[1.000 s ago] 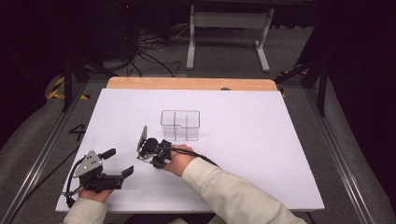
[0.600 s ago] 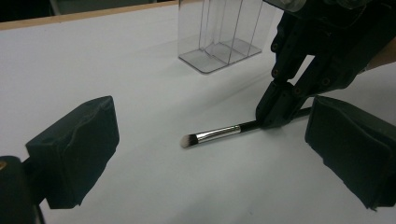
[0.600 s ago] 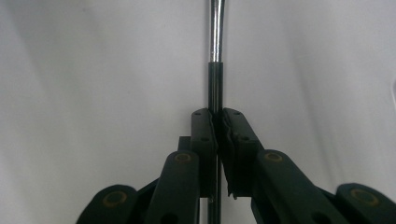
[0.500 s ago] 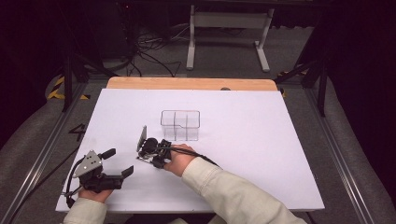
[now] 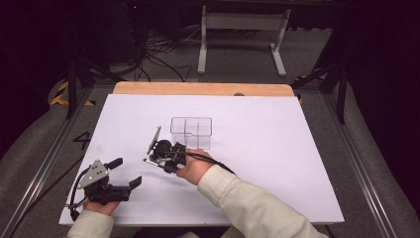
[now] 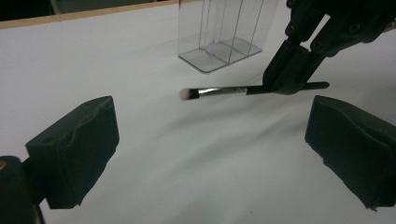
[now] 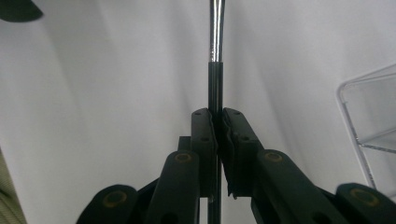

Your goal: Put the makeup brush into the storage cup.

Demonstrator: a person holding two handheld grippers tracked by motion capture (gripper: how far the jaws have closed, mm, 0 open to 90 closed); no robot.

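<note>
Black-handled brush (image 6: 233,90), one, silver ferrule, pale tip, clamped in right gripper (image 7: 218,122). One clear organizer (image 5: 191,132) at frame centre. Left gripper (image 5: 126,173) wide, empty.

You hold a brush (image 6: 254,89) with a glossy metal ferrule and matt black handle in matt black plastic tongs (image 7: 218,126), near a clear glossy plastic organiser (image 5: 191,132) on the matt white surface (image 5: 277,139).
</note>
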